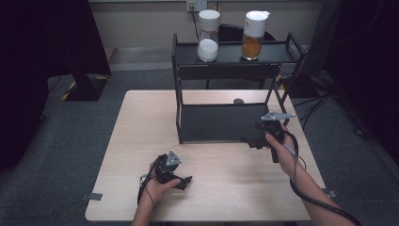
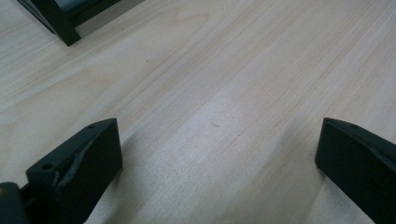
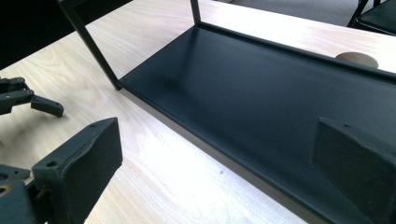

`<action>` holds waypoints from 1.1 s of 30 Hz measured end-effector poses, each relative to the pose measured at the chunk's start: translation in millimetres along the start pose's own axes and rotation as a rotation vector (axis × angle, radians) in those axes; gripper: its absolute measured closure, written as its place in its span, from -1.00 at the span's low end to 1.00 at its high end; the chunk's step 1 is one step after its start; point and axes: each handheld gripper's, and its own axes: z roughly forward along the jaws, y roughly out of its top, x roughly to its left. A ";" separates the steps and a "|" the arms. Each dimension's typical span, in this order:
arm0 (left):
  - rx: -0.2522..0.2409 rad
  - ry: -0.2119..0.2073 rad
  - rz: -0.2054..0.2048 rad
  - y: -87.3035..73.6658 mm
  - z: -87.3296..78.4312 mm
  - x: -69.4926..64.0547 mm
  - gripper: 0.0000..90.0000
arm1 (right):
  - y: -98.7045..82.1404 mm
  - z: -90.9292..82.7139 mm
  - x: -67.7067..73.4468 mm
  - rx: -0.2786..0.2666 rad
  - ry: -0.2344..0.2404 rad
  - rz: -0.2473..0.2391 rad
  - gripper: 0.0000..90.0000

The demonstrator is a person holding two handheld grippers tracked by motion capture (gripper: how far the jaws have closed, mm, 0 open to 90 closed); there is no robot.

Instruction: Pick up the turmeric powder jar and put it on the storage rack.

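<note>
Currently right gripper (image 1: 251,141) held at right centre, jaws spread, empty, beside black rack (image 1: 221,123) at frame middle. Left gripper (image 1: 186,181) parked lower centre, jaws released. Rack judged rigid, metal, moderately heavy; grip recommended at thin front upright (image 3: 91,42).

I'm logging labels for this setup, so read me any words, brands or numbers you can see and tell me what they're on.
No readable text anywhere.
The jar of white powder and the jar of orange stuff on the black shelf carry no label.
The left gripper, right gripper and table bear no markings.
</note>
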 end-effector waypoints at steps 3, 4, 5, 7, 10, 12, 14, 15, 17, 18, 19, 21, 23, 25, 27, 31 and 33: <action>0.000 0.000 0.000 0.0 0.0 0.0 -1.00 | -3.6 1.1 1.0 0.005 0.003 -0.006 -0.97; 0.000 0.000 0.000 0.0 0.0 0.0 -1.00 | -4.8 1.5 1.1 0.007 0.006 -0.005 -0.97; 0.000 0.000 0.000 0.0 0.0 0.0 -1.00 | -6.3 1.8 1.4 0.007 0.007 -0.005 -0.97; 0.000 0.000 0.000 0.0 0.0 0.0 -1.00 | -9.0 2.5 1.8 0.011 0.007 -0.007 -0.97; 0.000 0.000 0.000 0.0 0.0 0.0 -1.00 | -12.8 3.0 1.7 0.013 0.010 -0.006 -0.97; 0.000 0.000 0.000 0.0 0.0 0.0 -1.00 | -15.1 3.1 2.2 0.018 0.009 -0.005 -0.97; 0.000 0.000 0.000 -0.1 0.0 0.0 -1.00 | -17.7 3.1 1.8 0.019 0.013 -0.007 -0.97; 0.000 0.000 0.000 -0.1 0.0 0.0 -1.00 | -18.9 3.0 2.3 0.021 0.012 -0.007 -0.97; 0.000 0.000 -0.001 -0.1 0.0 0.0 -1.00 | -21.7 2.9 2.4 0.023 0.013 -0.011 -0.97; 0.000 0.000 -0.001 0.0 0.0 0.0 -1.00 | -23.2 3.0 2.6 0.026 0.013 -0.012 -0.97; 0.000 0.000 0.000 0.0 0.0 0.0 -1.00 | -24.7 3.1 2.4 0.028 0.014 -0.014 -0.97; 0.000 0.000 -0.001 -0.1 0.0 0.0 -1.00 | -28.0 3.0 2.3 0.032 0.016 -0.011 -0.97; 0.000 0.000 0.000 0.0 0.0 0.0 -1.00 | -31.0 2.6 2.4 0.036 0.018 -0.013 -0.97; 0.000 0.000 -0.001 0.0 0.0 -0.1 -1.00 | -34.5 1.6 2.2 0.036 0.019 -0.010 -0.97; 0.000 0.000 0.000 0.0 0.0 -0.1 -1.00 | -38.3 0.2 2.4 0.037 0.018 -0.016 -0.97; 0.000 0.000 0.000 0.1 0.0 0.0 -1.00 | -44.4 -1.3 2.1 0.044 0.021 -0.014 -0.97; -0.001 0.000 -0.001 -0.1 0.0 -0.1 -1.00 | -47.8 -2.2 1.7 0.046 0.022 -0.013 -0.97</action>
